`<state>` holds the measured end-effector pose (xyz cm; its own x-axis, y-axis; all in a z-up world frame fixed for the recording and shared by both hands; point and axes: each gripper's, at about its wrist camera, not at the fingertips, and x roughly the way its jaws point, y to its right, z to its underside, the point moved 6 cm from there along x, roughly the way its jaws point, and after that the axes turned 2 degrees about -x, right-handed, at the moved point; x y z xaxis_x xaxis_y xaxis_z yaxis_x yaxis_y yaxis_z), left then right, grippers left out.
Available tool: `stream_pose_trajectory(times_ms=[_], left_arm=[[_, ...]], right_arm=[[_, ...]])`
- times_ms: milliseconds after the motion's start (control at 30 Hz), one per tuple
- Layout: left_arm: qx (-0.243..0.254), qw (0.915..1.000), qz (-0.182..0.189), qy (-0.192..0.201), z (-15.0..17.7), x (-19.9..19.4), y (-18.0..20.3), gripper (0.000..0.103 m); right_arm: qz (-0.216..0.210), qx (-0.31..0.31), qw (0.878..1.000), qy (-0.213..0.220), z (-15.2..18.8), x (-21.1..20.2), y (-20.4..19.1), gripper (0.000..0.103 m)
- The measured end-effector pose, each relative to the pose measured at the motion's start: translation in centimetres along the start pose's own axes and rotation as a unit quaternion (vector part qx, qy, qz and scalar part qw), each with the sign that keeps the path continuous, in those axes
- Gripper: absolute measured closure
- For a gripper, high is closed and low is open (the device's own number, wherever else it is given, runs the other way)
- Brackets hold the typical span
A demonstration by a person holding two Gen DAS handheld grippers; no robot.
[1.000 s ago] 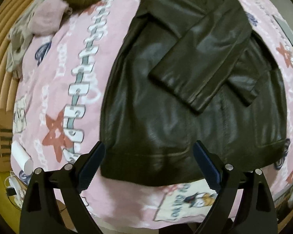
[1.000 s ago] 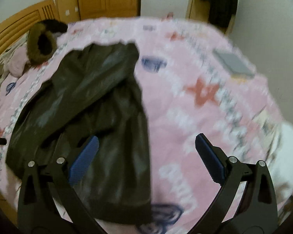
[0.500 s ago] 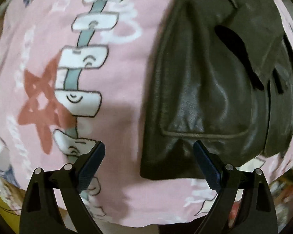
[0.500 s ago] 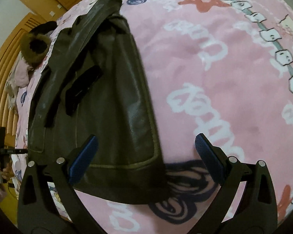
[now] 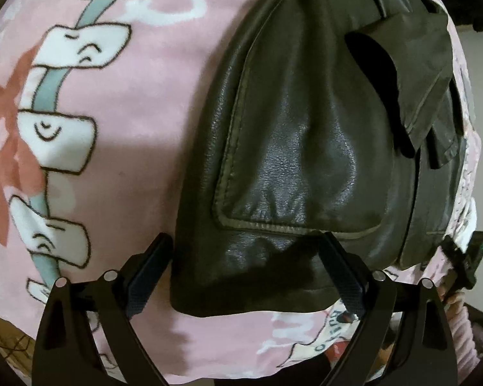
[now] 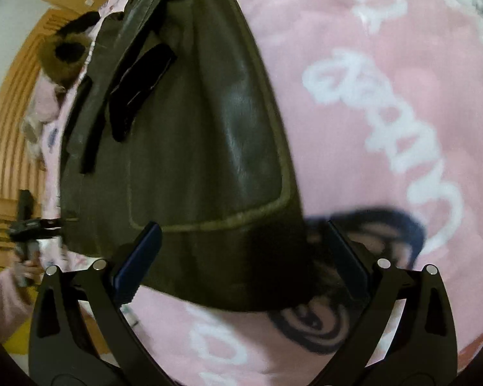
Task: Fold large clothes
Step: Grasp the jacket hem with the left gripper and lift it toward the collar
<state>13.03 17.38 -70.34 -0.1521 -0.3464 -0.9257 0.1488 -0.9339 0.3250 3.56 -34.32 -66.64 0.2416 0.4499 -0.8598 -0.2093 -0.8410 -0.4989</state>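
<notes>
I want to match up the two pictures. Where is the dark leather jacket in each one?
Left wrist view: the leather jacket fills the centre and right; its bottom left corner lies between the open left gripper fingers.
Right wrist view: the jacket fills the centre and left; its bottom right corner lies between the open right gripper fingers.
Shared landmark: the stitched seam running above the hem.

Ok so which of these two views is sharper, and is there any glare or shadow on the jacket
Left wrist view is sharper: stitching and leather grain on the jacket read clearly, with soft glare on the pocket panel. Right wrist view is smeared by motion blur, the blanket lettering fuzzy. In both, the hem between the fingers lies in shadow.
</notes>
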Motion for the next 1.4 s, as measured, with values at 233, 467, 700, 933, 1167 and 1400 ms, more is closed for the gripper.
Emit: stream_pose_trajectory(times_ms=[233, 467, 700, 933, 1167, 1400], left_arm=[[0.005, 0.9995, -0.023, -0.020, -0.5, 1.3, -1.0, 0.012], [0.015, 0.9993, 0.005, -0.034, -0.3, 1.5, -1.1, 0.008], [0.058, 0.9977, 0.016, -0.030, 0.9, 0.6, 0.1, 0.016], [0.029, 0.9995, 0.001, -0.012, 1.6, 0.2, 0.1, 0.053], [0.004, 0.9999, 0.012, -0.009, 2.0, -0.5, 0.5, 0.090], [0.020, 0.9995, 0.016, 0.018, 2.8, -2.8, 3.3, 0.094]], right_arm=[[0.013, 0.005, 1.000, -0.016, 0.6, 1.2, 0.2, 0.006], [0.020, -0.038, 0.999, -0.023, 1.2, 1.4, -0.3, 0.005], [0.021, -0.035, 0.999, -0.020, 0.8, 2.1, -0.3, 0.005], [0.079, -0.032, 0.996, -0.028, 1.1, 1.6, -0.3, 0.040], [0.087, -0.031, 0.995, -0.034, 1.4, 0.0, -0.4, 0.074], [0.044, -0.013, 0.999, -0.023, 1.5, -2.7, -2.0, 0.094]])
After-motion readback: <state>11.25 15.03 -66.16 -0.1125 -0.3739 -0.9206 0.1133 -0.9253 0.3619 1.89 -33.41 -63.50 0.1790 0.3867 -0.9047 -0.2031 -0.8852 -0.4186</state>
